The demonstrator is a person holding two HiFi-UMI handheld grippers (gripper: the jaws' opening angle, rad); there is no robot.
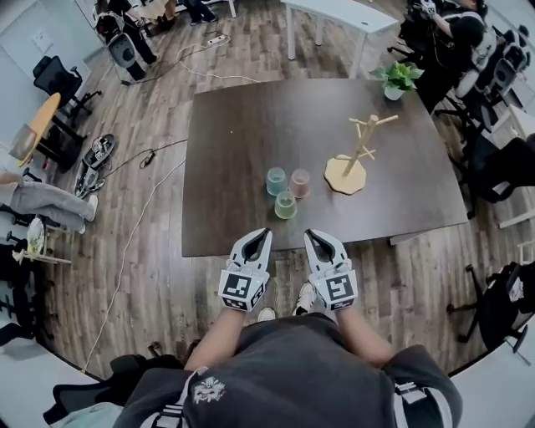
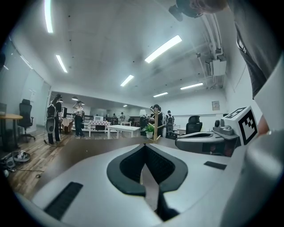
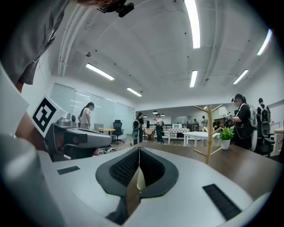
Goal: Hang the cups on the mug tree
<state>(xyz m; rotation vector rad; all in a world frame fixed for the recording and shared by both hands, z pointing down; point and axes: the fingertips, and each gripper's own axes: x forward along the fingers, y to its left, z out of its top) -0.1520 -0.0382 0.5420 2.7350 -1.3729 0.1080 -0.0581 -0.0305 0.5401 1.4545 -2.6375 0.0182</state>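
Observation:
Three translucent cups stand close together on the dark table [image 1: 234, 134]: a blue one [image 1: 276, 180], a pink one [image 1: 300, 183] and a green one [image 1: 286, 205] nearest me. To their right rises the wooden mug tree [image 1: 359, 159], its pegs bare; it also shows as a mug tree [image 2: 156, 126] far off in the left gripper view and a mug tree [image 3: 207, 133] in the right gripper view. My left gripper [image 1: 266, 233] and right gripper [image 1: 311, 235] hover side by side at the table's near edge, short of the cups. Both are shut and hold nothing.
A potted plant [image 1: 399, 79] sits at the table's far right corner. Office chairs [image 1: 489, 167] crowd the right side. Cables [image 1: 142, 217] and shoes lie on the wooden floor at left. A white table [image 1: 334, 17] stands behind, and people stand around the room.

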